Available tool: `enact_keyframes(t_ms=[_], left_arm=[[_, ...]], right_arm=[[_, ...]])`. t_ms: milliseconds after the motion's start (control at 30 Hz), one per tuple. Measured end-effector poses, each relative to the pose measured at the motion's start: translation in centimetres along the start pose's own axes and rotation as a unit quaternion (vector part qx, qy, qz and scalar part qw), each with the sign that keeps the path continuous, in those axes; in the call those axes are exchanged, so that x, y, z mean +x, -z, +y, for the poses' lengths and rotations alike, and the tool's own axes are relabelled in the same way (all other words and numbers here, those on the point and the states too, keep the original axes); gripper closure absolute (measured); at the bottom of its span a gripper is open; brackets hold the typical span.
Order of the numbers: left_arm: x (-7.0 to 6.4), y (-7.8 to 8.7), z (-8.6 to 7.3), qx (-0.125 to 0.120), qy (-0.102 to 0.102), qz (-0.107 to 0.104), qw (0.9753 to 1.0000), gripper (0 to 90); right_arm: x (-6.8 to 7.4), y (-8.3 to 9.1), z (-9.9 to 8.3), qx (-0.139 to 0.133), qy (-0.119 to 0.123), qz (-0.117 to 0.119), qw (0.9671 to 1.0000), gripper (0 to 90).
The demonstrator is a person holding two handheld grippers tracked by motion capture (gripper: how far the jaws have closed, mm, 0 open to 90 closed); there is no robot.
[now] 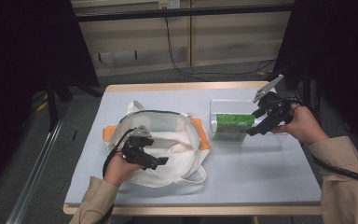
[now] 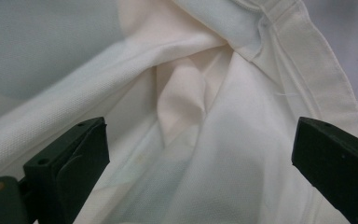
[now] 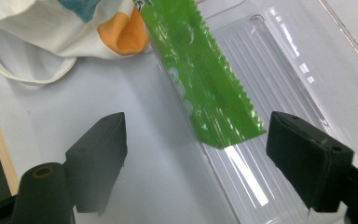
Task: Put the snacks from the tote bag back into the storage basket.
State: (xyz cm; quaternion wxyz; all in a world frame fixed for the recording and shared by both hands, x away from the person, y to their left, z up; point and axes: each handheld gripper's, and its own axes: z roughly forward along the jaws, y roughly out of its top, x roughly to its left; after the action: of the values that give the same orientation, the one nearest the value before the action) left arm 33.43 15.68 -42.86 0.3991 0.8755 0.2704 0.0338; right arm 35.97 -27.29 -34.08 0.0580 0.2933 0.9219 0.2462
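Right gripper (image 3: 196, 140) (jaws apart) nears green packet (image 3: 200, 79).

The bag (image 1: 163, 140), centre of the high view, is showing as matt woven cloth, cream, with a fine ribbed weave and stitched strap in the left gripper view. The packet (image 3: 200, 79) is reading as glossy green plastic film with a serrated edge. The tray (image 3: 279, 84) is appearing as clear ribbed plastic, glinting. The worktop (image 1: 261, 172) is presenting a smooth matt pale surface with a wood edge. The gripper pads (image 3: 98, 158) are looking matt black.
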Motion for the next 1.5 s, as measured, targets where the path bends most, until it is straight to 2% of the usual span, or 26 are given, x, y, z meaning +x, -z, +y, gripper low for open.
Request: enact_keyframes(t_ms=[367,433,667,767,933,967,1167,1333,1500], left_arm=[[-0.1,-0.4,0.1,0.002,-0.002,-0.001,1.0,4.1],[-0.1,-0.4,0.2,0.009,-0.004,-0.002,1.0,4.2],[-0.3,-0.7,0.4,0.002,-0.004,-0.008,1.0,4.2],[-0.3,-0.8,0.5,0.007,-0.008,-0.006,0.9999,4.2],[-0.3,-0.9,0.6,0.01,-0.008,-0.007,0.9999,4.3],[-0.3,-1.0,0.6,0.003,-0.007,-0.01,0.9999,4.3],[-0.4,-1.1,0.7,0.002,-0.007,-0.015,0.9999,4.3],[-0.4,-1.1,0.8,0.007,-0.013,-0.011,0.9998,4.3],[-0.3,-1.1,0.7,0.002,-0.011,-0.011,0.9999,4.2]], right_arm=[[0.6,0.7,-1.4,0.001,-0.017,-0.009,0.9998,17.1],[0.7,0.7,-1.7,0.001,-0.014,-0.01,0.9998,17.1],[1.4,0.7,-2.7,-0.003,-0.015,-0.011,0.9998,16.2],[1.7,0.8,-3.1,0.001,-0.019,-0.017,0.9997,15.7],[2.1,0.4,-3.9,0.005,-0.024,-0.021,0.9995,14.3],[2.1,0.3,-4.0,0.005,-0.024,-0.022,0.9995,14.1],[2.8,-0.1,-4.7,0.008,-0.025,-0.031,0.9992,12.5],[3.2,-0.6,-5.0,0.001,-0.022,-0.021,0.9995,12.1],[3.8,-1.4,-5.5,0.004,-0.023,-0.025,0.9994,10.9]])
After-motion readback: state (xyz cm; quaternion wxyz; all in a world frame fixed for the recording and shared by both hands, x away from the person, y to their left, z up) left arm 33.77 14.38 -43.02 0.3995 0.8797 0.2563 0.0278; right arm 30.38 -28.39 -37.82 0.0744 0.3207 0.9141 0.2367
